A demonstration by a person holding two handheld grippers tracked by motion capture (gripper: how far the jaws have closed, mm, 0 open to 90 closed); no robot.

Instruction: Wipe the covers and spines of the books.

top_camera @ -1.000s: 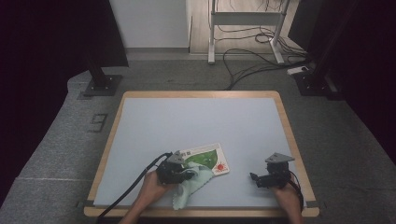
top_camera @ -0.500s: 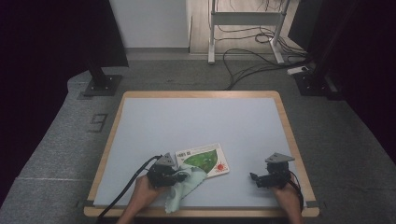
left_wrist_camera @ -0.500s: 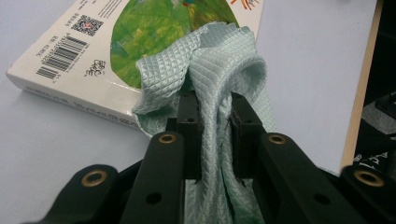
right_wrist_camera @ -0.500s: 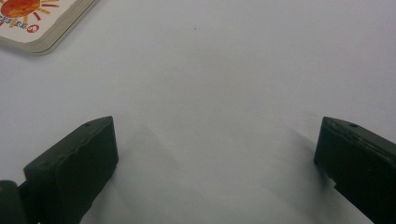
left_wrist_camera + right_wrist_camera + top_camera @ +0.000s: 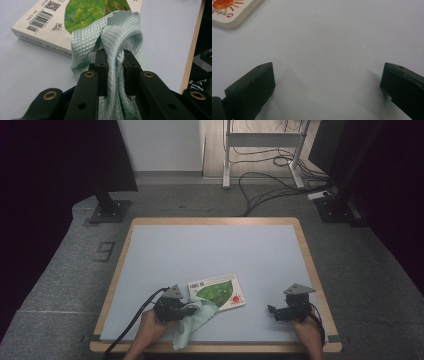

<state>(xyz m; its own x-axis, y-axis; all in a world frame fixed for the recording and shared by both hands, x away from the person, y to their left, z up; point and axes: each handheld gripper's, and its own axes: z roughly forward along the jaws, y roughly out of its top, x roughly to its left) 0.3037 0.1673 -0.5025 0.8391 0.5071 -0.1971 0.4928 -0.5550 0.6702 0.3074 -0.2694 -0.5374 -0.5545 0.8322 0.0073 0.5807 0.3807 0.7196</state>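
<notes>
Two grippers here: left gripper [image 5: 114,56] pinches the pale green waffle-weave cloth [image 5: 120,37], draped over the leaf-cover paperback book [image 5: 216,291] (table's 6 o'clock edge). Right gripper [image 5: 327,75] stays spread, at 4 o'clock.

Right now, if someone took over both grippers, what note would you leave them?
Left gripper: shut on the cloth, near the table's front edge.
Right gripper: open, holding nothing, low over bare table by the front right corner.
Book: flat on the table between the grippers; the cloth's bunched end lies over its near corner.
Done: cloth gripped.
Left: probably wiping the book's cover; the right gripper could steady the book.
</notes>
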